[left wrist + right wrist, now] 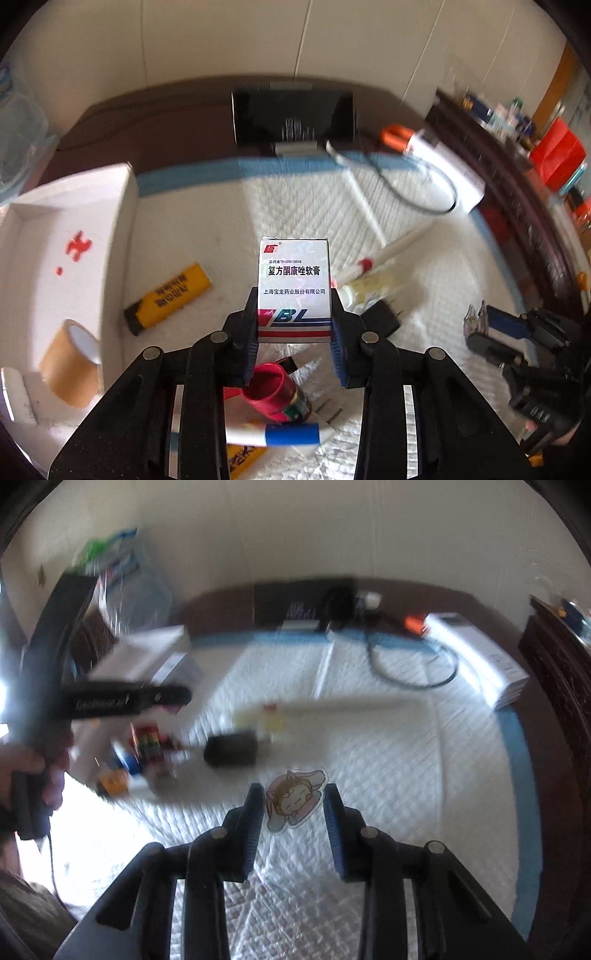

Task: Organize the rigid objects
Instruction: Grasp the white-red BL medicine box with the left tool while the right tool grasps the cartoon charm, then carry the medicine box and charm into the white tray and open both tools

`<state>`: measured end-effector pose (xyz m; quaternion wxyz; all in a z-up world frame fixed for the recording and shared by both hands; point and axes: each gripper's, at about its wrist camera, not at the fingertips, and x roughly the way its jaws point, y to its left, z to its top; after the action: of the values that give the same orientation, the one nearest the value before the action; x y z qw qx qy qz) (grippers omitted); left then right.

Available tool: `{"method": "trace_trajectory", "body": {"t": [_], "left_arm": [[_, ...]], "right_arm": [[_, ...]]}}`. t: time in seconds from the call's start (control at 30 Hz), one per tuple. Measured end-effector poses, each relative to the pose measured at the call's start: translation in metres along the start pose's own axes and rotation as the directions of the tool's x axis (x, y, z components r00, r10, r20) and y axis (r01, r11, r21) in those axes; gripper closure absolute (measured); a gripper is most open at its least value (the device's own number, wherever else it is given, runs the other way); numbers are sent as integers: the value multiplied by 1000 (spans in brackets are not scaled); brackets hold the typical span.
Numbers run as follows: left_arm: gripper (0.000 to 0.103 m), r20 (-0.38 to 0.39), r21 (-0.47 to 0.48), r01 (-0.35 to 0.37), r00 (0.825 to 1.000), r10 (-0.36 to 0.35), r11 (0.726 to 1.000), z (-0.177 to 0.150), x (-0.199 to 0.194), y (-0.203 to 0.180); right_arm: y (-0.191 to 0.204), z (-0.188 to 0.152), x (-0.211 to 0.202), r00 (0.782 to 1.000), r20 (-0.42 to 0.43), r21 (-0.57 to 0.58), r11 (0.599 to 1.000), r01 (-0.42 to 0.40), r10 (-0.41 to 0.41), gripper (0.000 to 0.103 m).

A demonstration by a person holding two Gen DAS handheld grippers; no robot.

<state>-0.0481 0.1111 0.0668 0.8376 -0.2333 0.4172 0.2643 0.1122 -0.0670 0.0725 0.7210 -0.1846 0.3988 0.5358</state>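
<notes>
**White ointment carton clamped in left gripper; right gripper spread above sticker**

White quilted fabric with a blue border point(207, 229) covers the work surface. The left gripper point(294, 314) has both black fingers closed against the sides of a white rectangular cardboard ointment carton point(294, 284), printed with Chinese text and a red-and-blue "BL" band. The carton stands upright between the blue pads and appears to be raised above the items beneath it.

Below the carton lie a red cylindrical container with a green patterned band point(277, 393) and a white marker with a blue cap point(280, 435). To the left of the gripper, a yellow rectangular tube box with black lettering point(170, 297) lies flat on the fabric. Beside it sits a white open-top storage box point(66, 236) with red marks on its floor; a roll of tan packing tape point(72, 365) stands inside the box near its front. To the right of the carton lie white and pale-yellow tubes point(369, 282), partly blurred.

The right gripper point(294, 805) has its fingers apart and holds nothing. Between the fingertips, on the quilted fabric point(406, 775), lies a flat cartoon-character sticker in pink and brown point(293, 799); whether the fingers touch it cannot be told. A black cylindrical object point(231, 751) lies beyond the sticker, blurred.
</notes>
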Motion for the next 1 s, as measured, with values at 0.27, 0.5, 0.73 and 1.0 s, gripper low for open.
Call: {"method": "trace_trajectory", "body": {"t": [0.27,0.5,0.73,1.0], "left_arm": [[71,129,-49,19,992,-13,999,11,-58,11],[71,292,-79,-13,956,35,997,21,-130,25],[71,413,-129,-83,901,130,988,14,-203,56],[71,461,-267,-158,845,270,951,-15,-266,121]], "right_arm": [[0,30,-61,982,181,58,997,-56,45,71],[33,66,-102,944,305,-19,992,-127,127,71],[86,98,-129,891,379,-151,967,-205,248,71],[146,138,-147,812,427,-265,914,-307,397,71]]}}
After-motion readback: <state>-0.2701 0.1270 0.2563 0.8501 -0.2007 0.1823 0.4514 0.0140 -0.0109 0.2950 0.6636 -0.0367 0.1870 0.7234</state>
